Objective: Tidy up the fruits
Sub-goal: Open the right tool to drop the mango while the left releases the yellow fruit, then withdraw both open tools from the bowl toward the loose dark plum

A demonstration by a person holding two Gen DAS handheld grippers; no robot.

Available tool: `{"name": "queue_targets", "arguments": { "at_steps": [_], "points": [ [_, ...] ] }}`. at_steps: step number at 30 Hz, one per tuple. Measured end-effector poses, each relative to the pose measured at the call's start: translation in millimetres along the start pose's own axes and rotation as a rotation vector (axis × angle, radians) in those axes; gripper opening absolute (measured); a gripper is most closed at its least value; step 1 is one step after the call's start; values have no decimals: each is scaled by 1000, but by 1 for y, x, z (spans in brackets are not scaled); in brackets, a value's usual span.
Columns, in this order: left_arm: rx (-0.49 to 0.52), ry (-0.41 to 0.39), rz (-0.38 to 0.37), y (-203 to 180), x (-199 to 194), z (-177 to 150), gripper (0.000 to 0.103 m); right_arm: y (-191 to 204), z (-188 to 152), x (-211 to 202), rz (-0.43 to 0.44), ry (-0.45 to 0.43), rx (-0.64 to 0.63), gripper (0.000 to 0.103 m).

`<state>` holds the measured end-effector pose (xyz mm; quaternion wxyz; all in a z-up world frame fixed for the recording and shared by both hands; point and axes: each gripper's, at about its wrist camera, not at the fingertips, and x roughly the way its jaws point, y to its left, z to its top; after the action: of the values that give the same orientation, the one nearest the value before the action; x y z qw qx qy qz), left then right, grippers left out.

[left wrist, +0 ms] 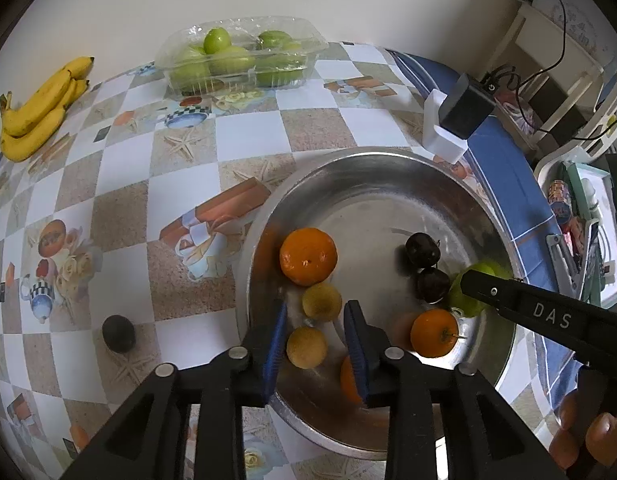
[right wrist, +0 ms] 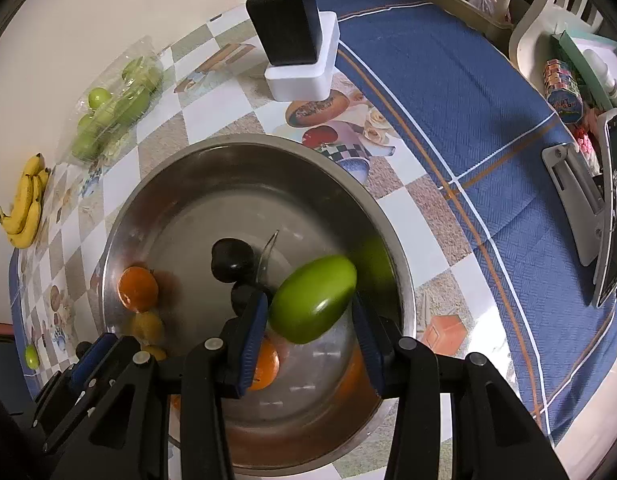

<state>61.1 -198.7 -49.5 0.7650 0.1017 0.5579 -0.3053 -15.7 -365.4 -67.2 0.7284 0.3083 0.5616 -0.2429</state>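
Desk (left wrist: 140, 168) under a checkered picture cloth, with a blue cloth (right wrist: 448, 92) over the part right of the bowl. Steel bowl (left wrist: 372, 168) as the landmark, broad and shallow, near the front edge of the desk.

Beyond the bowl, against the wall: clear plastic punnet (left wrist: 244, 56) filled with green fruits. Far left of the bowl, also by the wall: bunch of bananas (left wrist: 36, 108). Behind the bowl's far right rim: black power adapter (right wrist: 286, 20) upright on a white box (right wrist: 304, 76). Just left of the bowl, on the cloth: a dark round fruit (left wrist: 118, 333), apart from the rim.

Above the bowl's right side: green mango (right wrist: 314, 300), clamped between the blue-padded fingers of the right gripper (right wrist: 310, 316), clear of the bottom.

Inside the bowl, left part: larger orange (left wrist: 307, 255), then two small yellow fruits (left wrist: 321, 302) in a row toward the near rim. Centre-right: two dark plums (left wrist: 421, 249), touching each other. Near right: smaller orange (left wrist: 434, 333) with a short stem.

Over the bowl's near left: left gripper (left wrist: 314, 340), fingers released, slightly parted, the nearer yellow fruit between the pads with gaps on both sides. Right edge, past the bowl: fingertips of a hand (left wrist: 588, 434) on the right gripper's handle.
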Motion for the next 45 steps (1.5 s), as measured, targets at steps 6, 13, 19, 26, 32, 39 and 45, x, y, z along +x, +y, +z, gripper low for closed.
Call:
{"name": "queue_targets", "arguments": {
  "at_steps": [6,13,19,26,32,39,45],
  "points": [
    [-18,-7,15,2,-14,4,36,7,2,-20,14,-48,-18,46],
    [-110,-19,63,29,-32,5,46,27,1,-51,51,-115,-73,46],
    [-201,-19,101,57,-37,4,64,37,-2,-41,34,-86,-107,46],
    [-289,30,184,86,-23,-6,85,42,-6,-19,-5,-22,-119,60],
    [-334,31,208,99,-20,-11,96,44,-7,-16,-3,-22,-123,72],
    [-361,22,228,109,-21,-12,103,50,-9,-14,-3,-24,-154,81],
    [-388,-4,247,117,-27,-12,103,54,-9,-19,-16,-61,-172,103]
  ]
}}
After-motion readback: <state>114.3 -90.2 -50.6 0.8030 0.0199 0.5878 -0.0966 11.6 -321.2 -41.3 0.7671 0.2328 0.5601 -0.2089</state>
